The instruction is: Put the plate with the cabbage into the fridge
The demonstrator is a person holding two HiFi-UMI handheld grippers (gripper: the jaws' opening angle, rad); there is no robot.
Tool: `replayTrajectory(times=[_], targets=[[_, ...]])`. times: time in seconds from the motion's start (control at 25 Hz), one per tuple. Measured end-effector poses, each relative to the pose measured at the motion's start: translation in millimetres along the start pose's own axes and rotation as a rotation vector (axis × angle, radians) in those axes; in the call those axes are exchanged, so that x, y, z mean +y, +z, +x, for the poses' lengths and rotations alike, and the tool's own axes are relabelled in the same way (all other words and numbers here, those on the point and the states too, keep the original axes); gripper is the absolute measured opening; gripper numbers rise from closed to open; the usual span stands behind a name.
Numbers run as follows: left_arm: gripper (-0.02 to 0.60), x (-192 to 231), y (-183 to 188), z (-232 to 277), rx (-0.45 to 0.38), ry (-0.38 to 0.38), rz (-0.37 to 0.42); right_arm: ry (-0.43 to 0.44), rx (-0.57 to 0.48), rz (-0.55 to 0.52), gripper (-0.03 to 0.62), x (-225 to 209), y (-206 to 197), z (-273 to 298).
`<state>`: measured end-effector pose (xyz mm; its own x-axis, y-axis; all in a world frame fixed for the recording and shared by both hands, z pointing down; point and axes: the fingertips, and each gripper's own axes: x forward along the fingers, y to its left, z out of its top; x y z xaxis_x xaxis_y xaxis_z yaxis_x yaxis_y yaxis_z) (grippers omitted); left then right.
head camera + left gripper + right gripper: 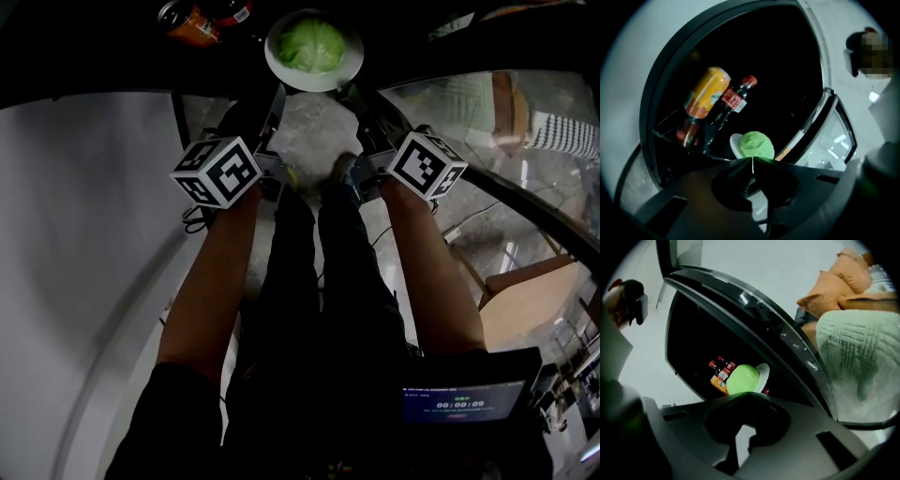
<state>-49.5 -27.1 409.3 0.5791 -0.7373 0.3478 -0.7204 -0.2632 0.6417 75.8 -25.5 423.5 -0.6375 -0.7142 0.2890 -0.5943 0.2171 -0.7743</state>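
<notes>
Plate [351, 60] with cabbage [311, 44] held at the open fridge [783, 70]

The plate hangs just inside the fridge mouth, beside the drink bottles [732, 101] stored there. The left gripper [277, 92] and right gripper [355, 91] each have their fingers clenched on its rim. The placing step looks to be under way. Next the plate needs lowering level onto a fridge shelf, then both grippers let go.

This looks like a home. A small fridge [689, 329] stands open with a glass door [759, 315], and drink bottles [735, 101] sit inside. On the right are orange cushions [834, 282], a green knitted blanket [862, 348] and wooden furniture [530, 291].
</notes>
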Motion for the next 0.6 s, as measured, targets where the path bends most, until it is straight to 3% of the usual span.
replayTrajectory(times=[0.12, 0.36, 0.52, 0.6], targets=[[0.009, -5.3, -0.6, 0.7, 0.015, 0.041, 0.178, -0.033, 0.035, -0.162, 0.005, 2.4, -4.1, 2.4], [0.009, -14.2, -6.2, 5.0, 0.018, 0.093, 0.477, -0.125, 0.057, -0.632, 0.005, 9.1, -9.5, 5.2], [0.009, -17.0, -10.8, 8.3, 0.010, 0.127, 0.639, -0.146, 0.044, -0.751, 0.005, 12.9, -14.3, 7.5], [0.009, -15.4, -15.7, 9.1, 0.015, 0.134, 0.661, -0.149, 0.042, -0.772, 0.005, 12.4, -16.3, 9.3]])
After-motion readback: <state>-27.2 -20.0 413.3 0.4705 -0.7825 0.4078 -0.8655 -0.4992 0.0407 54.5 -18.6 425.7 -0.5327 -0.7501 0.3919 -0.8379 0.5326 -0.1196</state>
